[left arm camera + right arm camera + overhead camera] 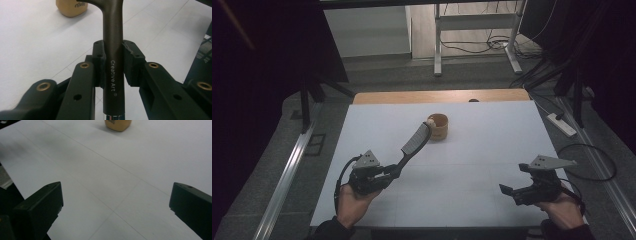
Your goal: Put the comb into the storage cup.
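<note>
Gripping brush handle (113, 50) firmly, left gripper (393, 172) should keep bristle head (416, 140) centred over wooden cup (438, 126); right gripper (507, 192) wide apart, empty.

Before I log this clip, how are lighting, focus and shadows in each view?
High view: dim, dark surroundings, white table evenly lit, slightly soft. Left gripper view: brush handle sharp, its "Creative Art" print readable; cup cropped, casting a soft shadow. Right gripper view: open jaws dark and featureless; table greyish with shadow at the left.
</note>
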Action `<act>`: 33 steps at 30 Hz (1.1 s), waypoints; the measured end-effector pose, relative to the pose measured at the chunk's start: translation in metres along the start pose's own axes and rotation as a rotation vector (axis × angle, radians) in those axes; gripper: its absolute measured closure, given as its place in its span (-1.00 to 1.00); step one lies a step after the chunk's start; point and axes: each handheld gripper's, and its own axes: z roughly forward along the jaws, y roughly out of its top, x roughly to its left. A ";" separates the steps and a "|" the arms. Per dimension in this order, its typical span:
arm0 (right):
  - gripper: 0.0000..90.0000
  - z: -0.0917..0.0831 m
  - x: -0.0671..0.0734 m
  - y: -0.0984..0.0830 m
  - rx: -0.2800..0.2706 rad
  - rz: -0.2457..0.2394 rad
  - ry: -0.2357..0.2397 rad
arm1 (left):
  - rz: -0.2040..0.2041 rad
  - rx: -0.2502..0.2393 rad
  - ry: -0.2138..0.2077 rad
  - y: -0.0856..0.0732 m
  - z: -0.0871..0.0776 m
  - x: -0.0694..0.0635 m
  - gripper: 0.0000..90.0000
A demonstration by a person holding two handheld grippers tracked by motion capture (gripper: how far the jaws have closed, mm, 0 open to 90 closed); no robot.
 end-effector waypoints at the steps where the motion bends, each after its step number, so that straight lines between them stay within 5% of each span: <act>1: -1.00 0.001 0.000 0.001 0.000 -0.001 0.009 | 0.002 0.003 -0.002 0.000 0.001 -0.001 0.61; 8: -1.00 0.011 0.003 0.012 -0.005 0.002 0.049 | 0.020 0.008 -0.017 0.003 0.007 -0.004 0.61; 16: -1.00 0.016 0.000 0.021 -0.036 0.064 0.083 | 0.020 0.001 -0.032 0.005 0.011 -0.005 0.61; 33: -1.00 0.035 0.003 0.041 -0.008 0.132 0.150 | 0.035 -0.022 -0.058 0.011 0.018 -0.011 0.61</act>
